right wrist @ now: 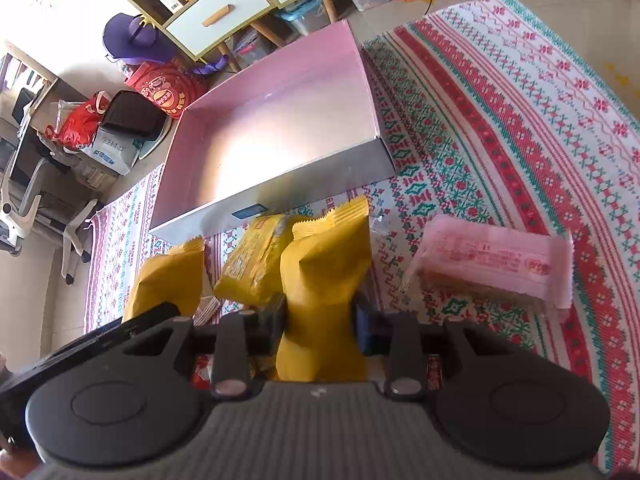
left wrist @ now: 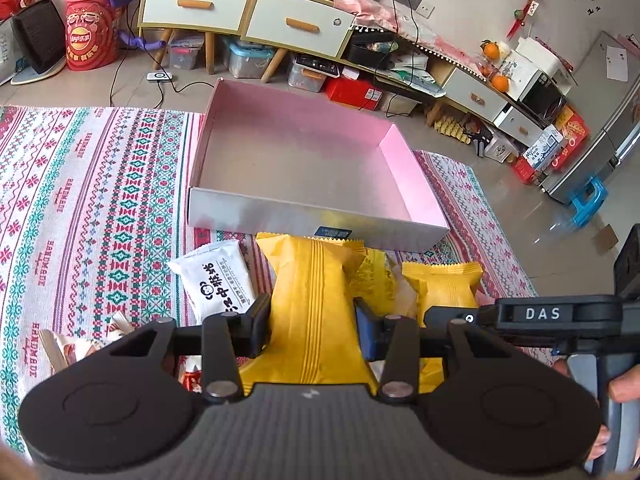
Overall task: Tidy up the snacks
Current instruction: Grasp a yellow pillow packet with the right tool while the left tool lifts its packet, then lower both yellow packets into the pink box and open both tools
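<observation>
the left gripper (left wrist: 313, 314) clamps a yellow snack pack (left wrist: 310, 280) at lower centre, below the pink box (left wrist: 320, 216). the right gripper (right wrist: 320, 312) pinches another yellow pack (right wrist: 326, 276); whether either is lifted off the patterned cloth (right wrist: 500, 120) is unclear.

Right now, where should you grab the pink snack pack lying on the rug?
Grip the pink snack pack across its short width, at the middle, coming from above. It lies flat on the rug with open space around it; its thin crimped ends would likely crumple.
</observation>
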Demonstrator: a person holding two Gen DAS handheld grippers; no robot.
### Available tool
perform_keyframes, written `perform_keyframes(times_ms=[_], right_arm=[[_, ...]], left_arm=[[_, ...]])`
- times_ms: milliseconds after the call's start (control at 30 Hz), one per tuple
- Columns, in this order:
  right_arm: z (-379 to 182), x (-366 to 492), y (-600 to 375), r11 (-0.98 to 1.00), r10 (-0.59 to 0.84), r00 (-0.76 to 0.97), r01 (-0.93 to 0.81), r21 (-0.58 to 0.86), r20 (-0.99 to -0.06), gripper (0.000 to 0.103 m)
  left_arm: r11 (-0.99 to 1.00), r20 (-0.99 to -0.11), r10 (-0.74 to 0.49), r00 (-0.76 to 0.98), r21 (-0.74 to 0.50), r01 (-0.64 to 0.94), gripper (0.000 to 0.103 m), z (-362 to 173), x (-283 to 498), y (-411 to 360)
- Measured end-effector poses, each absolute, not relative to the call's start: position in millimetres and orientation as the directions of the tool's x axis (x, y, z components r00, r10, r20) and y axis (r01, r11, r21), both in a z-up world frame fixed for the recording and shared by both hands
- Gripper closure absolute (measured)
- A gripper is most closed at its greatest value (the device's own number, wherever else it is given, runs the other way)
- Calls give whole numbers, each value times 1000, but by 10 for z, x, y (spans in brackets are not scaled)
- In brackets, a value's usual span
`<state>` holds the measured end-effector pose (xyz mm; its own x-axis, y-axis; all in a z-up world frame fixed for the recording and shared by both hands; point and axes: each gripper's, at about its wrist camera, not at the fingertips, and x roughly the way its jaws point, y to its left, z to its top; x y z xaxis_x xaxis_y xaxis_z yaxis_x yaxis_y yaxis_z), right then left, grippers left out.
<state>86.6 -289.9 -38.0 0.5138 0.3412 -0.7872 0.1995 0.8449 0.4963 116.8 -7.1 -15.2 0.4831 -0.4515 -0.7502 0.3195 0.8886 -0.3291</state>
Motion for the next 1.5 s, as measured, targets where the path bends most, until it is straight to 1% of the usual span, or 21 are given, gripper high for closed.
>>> perform_keyframes(times_ms=[133, 367, 500, 667, 867, 1000, 1300, 1400, 1433, 1467, 1500], right_arm=[[-304, 834, -2913, 839, 352, 526, 191, 510, -775, 74], [29, 823, -3052, 800, 368, 597, 188, 570, -713, 74], [146, 1083, -3124, 799, 342, 628, 198, 568, -699, 74], [76, 1605, -3150, 778, 354, 652, 193, 598, -671, 74], [-170, 2012, -3112, 800, 312, 634, 227, 555, -708, 74], [-229, 2150, -3115, 803, 306, 626, 236, 548, -717, 74], [-291, 2263, -3077, 853, 235, 620, 237, 464, -749, 73], [-290, 2255, -3098, 849, 227, 619, 252, 464, -752, 67], [-277, 2236, -3115, 845, 221, 623, 262, 467, -750, 64], [-260, 2220, -3135, 839, 220, 627, 270, 473, -747, 57], [-247, 2208, -3158, 832, 223, 633, 272, 483, -741, 52]], left_arm=[[889, -743, -453, 493, -337, 309, 54, -101, 1153, -41], [890, -716, -453, 532, -331, 313, 54, 132, 1307, -16], [892, -703, -451, 550, -333, 306, 54, 218, 1538, -65], [914, -712, -403, 575, -279, 296, 54, 198, 1871, -240], [921, -706, -383, 596, -244, 303, 54, 3, 2137, -411], [933, -728, -351, 589, -216, 289, 54, -140, 2267, -461], [952, -760, -289, 582, -164, 258, 53, -266, 2361, -517], [950, -763, -294, 576, -164, 267, 53, -272, 2342, -530], [947, -763, -299, 573, -164, 275, 50, -274, 2344, -542], [947, -766, -298, 570, -160, 279, 47, -268, 2335, -548], [948, -771, -291, 567, -153, 279, 39, -262, 2340, -552]])
